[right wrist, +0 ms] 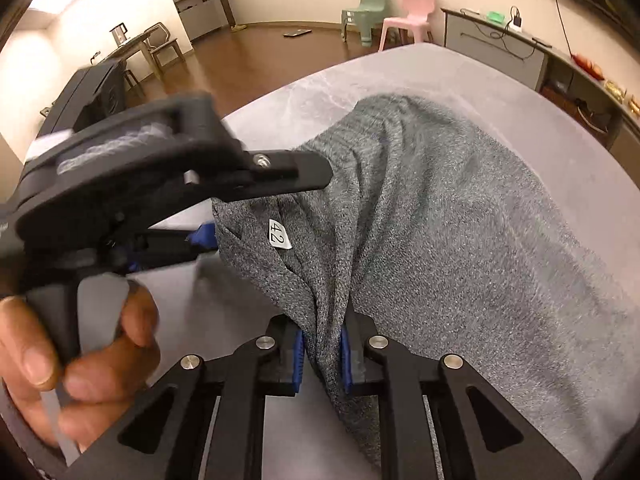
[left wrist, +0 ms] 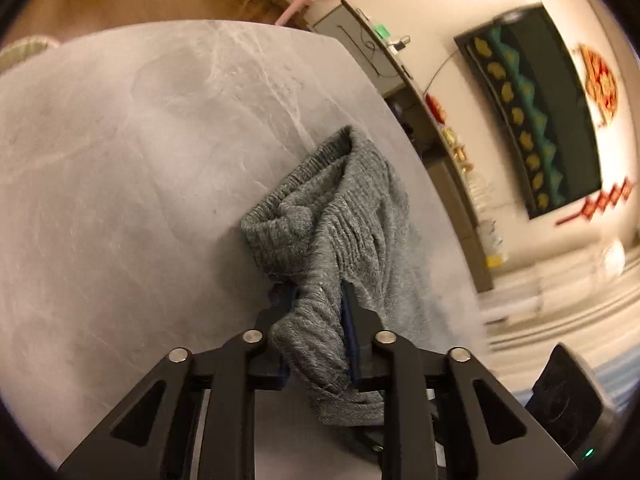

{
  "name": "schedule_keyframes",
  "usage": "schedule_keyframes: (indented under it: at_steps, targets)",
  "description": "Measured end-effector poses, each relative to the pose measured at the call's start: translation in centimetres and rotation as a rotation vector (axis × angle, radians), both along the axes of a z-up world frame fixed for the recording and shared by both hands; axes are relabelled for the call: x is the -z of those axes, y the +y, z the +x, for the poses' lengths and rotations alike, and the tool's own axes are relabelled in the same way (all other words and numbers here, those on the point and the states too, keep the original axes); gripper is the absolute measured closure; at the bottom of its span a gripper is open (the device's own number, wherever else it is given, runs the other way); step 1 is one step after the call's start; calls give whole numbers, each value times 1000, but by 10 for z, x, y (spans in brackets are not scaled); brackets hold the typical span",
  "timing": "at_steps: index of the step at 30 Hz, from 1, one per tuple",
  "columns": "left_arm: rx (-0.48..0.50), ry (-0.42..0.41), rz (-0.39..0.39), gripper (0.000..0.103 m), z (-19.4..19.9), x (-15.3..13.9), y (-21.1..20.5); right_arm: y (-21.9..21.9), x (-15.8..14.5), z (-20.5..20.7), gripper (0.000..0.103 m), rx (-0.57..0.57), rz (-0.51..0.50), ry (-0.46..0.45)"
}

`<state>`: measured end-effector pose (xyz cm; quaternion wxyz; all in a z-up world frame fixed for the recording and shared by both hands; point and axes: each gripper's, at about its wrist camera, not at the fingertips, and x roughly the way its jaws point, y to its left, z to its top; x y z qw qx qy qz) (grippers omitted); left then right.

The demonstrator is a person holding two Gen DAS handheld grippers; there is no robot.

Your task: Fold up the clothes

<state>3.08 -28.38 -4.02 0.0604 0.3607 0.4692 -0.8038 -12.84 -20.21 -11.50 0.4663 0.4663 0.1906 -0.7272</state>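
Note:
A grey knit garment (left wrist: 340,216) lies bunched on the grey marbled table (left wrist: 120,180). My left gripper (left wrist: 316,296) is shut on a fold of it, and the cloth hangs down between the black fingers. The right wrist view shows the garment (right wrist: 460,220) spread wider over the table (right wrist: 540,112), with a white size label (right wrist: 279,233) near its collar. My right gripper (right wrist: 324,326) is shut on a gathered edge of the cloth between blue pads (right wrist: 298,354). To the left, the left gripper (right wrist: 268,204), held by a hand (right wrist: 80,360), clamps the collar area.
The table's far edge curves close behind the garment. Beyond it are a wooden floor, a pink chair (right wrist: 408,16), a green chair (right wrist: 366,10) and a grey sideboard (right wrist: 496,44) with cables. A dark screen (left wrist: 536,112) hangs on the wall. A black device (left wrist: 568,404) sits lower right.

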Motion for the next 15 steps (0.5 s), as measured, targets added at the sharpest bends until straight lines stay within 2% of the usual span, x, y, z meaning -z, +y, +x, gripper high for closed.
schedule_keyframes:
  at_steps: [1,3,4,5,8,10,12,15]
  targets:
    - [-5,10,-4,83,2,-1,0,-1,2,-1,84,-9,6,-21]
    - [-5,28,-33,84,5,-7,-1,6,-8,-5,65,-9,-20,-55]
    - [-6,36,-38,84,7,-9,-2,15,-20,-8,51,8,-57,-60]
    - [-8,41,-44,84,7,-11,-2,23,-32,-11,45,24,-94,-65]
    - [-15,39,-107,84,8,-14,10,48,-59,-41,45,191,-162,-25]
    - [-8,38,-218,85,6,-23,22,52,-45,-73,47,297,-99,-51]
    - [4,37,-346,85,5,-34,37,47,-6,-108,51,374,40,-105]
    - [54,28,-590,85,3,-47,74,30,3,-112,50,354,123,-88]
